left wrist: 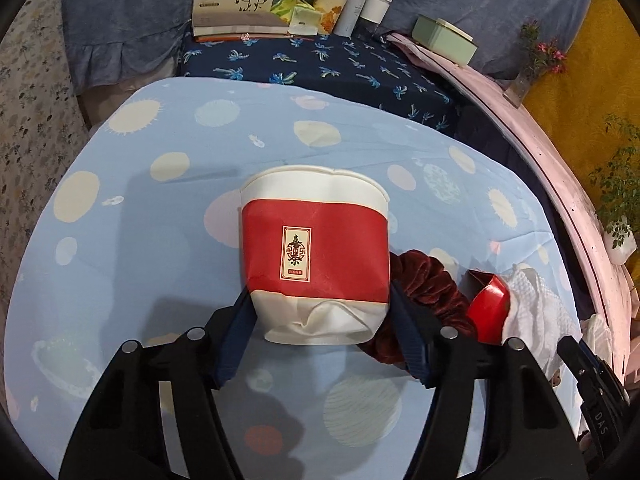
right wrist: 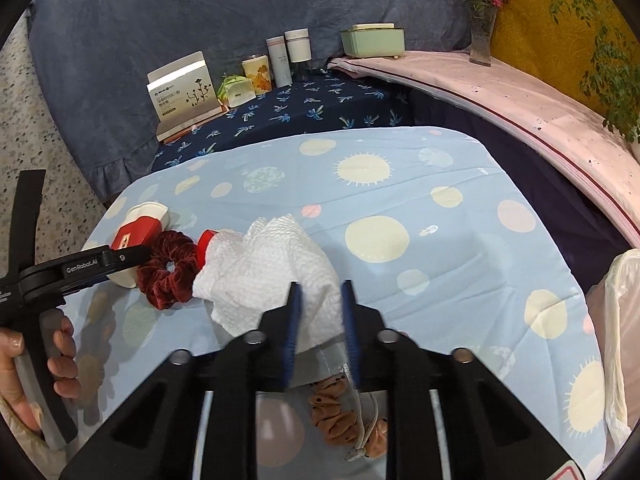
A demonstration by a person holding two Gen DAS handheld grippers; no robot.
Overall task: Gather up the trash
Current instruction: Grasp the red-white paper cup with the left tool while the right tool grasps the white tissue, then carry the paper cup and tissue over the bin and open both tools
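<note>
A crumpled red-and-white paper cup [left wrist: 316,240] lies on the light blue tablecloth [left wrist: 160,208], rim pointing away. My left gripper [left wrist: 320,292] is shut on its dented lower part, one blue pad on each side. In the right wrist view the same cup [right wrist: 136,232] sits at the left, with the left gripper's finger across it. My right gripper [right wrist: 320,312] is shut on a wad of white paper towel [right wrist: 272,264]. A small red paper piece [right wrist: 206,246] rests between the towel and the cup.
A dark red velvet scrunchie [right wrist: 168,268] lies between cup and towel. A brown scrunchie [right wrist: 336,412] lies under my right gripper. A white plastic bag [right wrist: 620,320] hangs at the table's right edge. Boxes and bottles [left wrist: 320,8] stand at the back. A hand [right wrist: 24,352] holds the left gripper.
</note>
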